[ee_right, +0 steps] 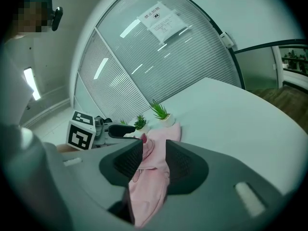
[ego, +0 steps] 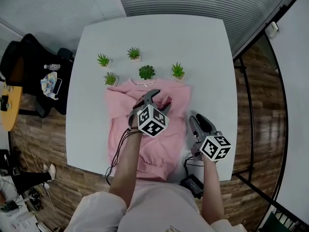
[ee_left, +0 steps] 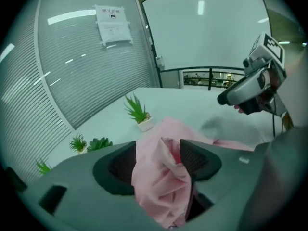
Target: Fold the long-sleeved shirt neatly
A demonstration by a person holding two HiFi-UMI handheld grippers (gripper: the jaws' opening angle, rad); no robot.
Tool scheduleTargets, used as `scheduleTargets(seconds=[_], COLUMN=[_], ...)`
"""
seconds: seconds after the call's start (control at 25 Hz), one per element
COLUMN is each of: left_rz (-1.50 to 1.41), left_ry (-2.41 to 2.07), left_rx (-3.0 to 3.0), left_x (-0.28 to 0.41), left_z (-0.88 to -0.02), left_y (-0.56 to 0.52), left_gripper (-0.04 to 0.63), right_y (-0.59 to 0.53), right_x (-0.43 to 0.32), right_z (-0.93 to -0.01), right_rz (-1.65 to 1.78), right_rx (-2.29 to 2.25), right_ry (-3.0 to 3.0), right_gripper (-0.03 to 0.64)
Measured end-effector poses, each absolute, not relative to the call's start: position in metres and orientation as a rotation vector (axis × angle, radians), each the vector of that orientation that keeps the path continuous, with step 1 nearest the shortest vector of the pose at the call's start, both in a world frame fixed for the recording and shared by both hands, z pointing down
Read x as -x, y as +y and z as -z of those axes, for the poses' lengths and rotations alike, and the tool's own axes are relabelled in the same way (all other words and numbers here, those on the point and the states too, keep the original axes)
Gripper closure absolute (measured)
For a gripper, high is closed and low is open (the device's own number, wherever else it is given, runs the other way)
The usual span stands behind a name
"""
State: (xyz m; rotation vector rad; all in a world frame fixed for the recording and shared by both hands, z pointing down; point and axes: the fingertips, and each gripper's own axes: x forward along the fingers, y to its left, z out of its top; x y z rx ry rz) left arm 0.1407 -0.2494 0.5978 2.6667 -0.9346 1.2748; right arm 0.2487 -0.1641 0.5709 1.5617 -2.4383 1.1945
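A pink long-sleeved shirt [ego: 161, 151] lies on the white table [ego: 203, 47], collar toward the far side, partly folded over itself. My left gripper [ego: 158, 99] hangs over its upper middle. In the left gripper view its jaws [ee_left: 159, 153] stand wide, with a loose bunch of pink fabric [ee_left: 161, 177] lying between the pads, not pinched. My right gripper [ego: 199, 122] is at the shirt's right edge. In the right gripper view it [ee_right: 154, 153] is shut on a narrow fold of pink cloth [ee_right: 149, 186] that hangs down between the pads.
Several small potted plants [ego: 147, 72] stand in an arc just beyond the collar. A black chair [ego: 34, 76] with a cloth and a bottle on it is left of the table. A small black box [ego: 192, 185] with cables sits at the near edge.
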Motion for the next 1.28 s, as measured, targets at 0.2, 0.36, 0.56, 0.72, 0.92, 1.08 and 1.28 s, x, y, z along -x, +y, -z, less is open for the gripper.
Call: scheduleTargets(seconds=[0.2,0.36,0.56,0.72,0.92,1.08,1.28], left_rz=[-1.231,-1.168,-1.028,-0.936,-0.857,-0.827,-0.830], left_ry=[-0.787,-0.815,-0.870,-0.897,-0.912,-0.932,-0.945], left_rx=[-2.712,-2.691,-2.698,-2.696,-2.725,-2.734,-2.745], left_x=[-0.167,-0.153,-0.134,-0.116,-0.095,-0.068,-0.036], left_z=[-0.592,-0.577,-0.550,-0.533,-0.510,-0.500,-0.491], left_y=[-0.219,-0.210,-0.191,-0.178,-0.164,-0.148,-0.119], left_gripper=[0.219,0.202,0.202,0.201,0.201,0.201,0.201], right_y=[-0.160,-0.157,-0.146,-0.132,-0.111,-0.092,-0.062], right_x=[-0.244,-0.240,-0.235,-0.219,-0.199,-0.182,-0.164], right_z=[-0.565,-0.565,-0.552,-0.537,-0.522,-0.515,-0.506], right_rz=[-1.169,-1.122,-1.050,-0.999,-0.931,-0.903,-0.883], right_rx=[-1.527,-1.472,-1.476,-1.474,-1.457,-1.487,-1.537], right_ry=[-2.468,-2.488,-2.510,-2.526,-2.522,-2.516,-2.504], right_gripper=[0.469,0.466,0.465,0.462,0.457,0.457,0.456])
